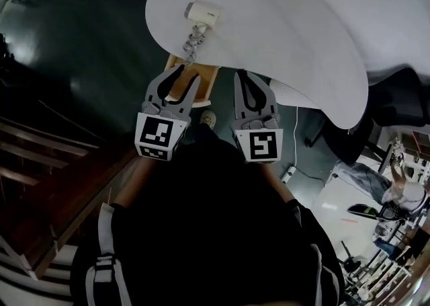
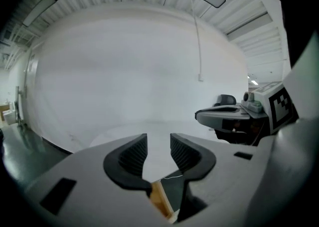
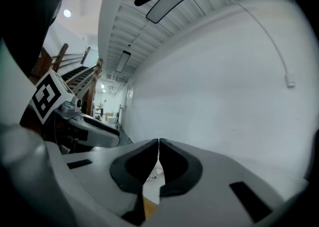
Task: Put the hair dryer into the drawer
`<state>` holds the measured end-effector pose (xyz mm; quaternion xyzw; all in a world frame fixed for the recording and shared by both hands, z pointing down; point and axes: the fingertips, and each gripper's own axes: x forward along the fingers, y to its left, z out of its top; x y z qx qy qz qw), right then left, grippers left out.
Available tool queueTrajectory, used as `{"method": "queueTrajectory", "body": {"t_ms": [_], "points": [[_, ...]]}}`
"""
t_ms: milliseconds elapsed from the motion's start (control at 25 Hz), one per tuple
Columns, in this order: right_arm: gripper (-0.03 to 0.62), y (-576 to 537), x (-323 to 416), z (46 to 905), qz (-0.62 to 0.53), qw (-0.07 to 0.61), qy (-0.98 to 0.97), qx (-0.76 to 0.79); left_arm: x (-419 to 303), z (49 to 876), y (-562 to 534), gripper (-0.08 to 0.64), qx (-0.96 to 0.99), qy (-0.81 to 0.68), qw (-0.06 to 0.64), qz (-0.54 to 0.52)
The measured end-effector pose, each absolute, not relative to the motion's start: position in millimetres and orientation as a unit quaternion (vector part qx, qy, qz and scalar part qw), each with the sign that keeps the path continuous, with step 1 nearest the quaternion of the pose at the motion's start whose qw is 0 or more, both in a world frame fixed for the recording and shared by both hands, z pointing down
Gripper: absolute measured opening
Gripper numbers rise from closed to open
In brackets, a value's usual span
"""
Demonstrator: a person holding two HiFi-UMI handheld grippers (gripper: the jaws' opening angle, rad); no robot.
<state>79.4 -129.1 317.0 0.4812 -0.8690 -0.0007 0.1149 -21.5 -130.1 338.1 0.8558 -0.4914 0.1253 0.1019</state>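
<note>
A white hair dryer [image 1: 201, 13] lies on the round white table [image 1: 289, 35], its coiled cord [image 1: 193, 44] trailing toward the near edge. Below that edge the open wooden drawer [image 1: 201, 77] shows its light rim; a strip of the drawer [image 2: 160, 200] also appears under the left jaws. My left gripper [image 1: 187, 74] [image 2: 158, 143] hangs over the drawer, short of the dryer, open and empty. My right gripper [image 1: 244, 74] [image 3: 158, 143] is beside it at the table edge, shut on nothing. A bit of cord [image 3: 153, 173] shows beyond its closed tips.
A wooden staircase [image 1: 47, 163] runs along the left. A shoe [image 1: 208, 119] and a white cable [image 1: 295, 163] are on the dark floor under the table. A person [image 1: 396, 194] stands among equipment at the far right. A white wall [image 2: 124, 81] rises behind the table.
</note>
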Motion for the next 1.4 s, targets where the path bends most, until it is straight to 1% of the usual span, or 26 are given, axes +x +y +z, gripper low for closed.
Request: {"method": "queueTrajectory", "body": {"t_ms": [160,480,880,1400], "points": [[0.026,-143.5,79.6,328.5,0.001,0.122,-0.88,0.458,-16.9,344.8,-148.1,0.147,0.848,-0.502,0.099,0.139],[0.026,-162.0,80.2,346.0,0.029,0.129,-0.884,0.449,-11.9,361.1,-177.6,0.148,0.844,-0.5,0.115,0.157],[0.026,-178.1,77.7,367.9,0.045,0.152,-0.871,0.464,-17.9,399.7,-214.3,0.181,0.848,-0.471,0.128,0.207],[0.026,-193.6,68.9,404.1,0.076,0.168,-0.862,0.473,-24.4,484.4,-245.8,0.225,0.839,-0.44,0.167,0.273]]}}
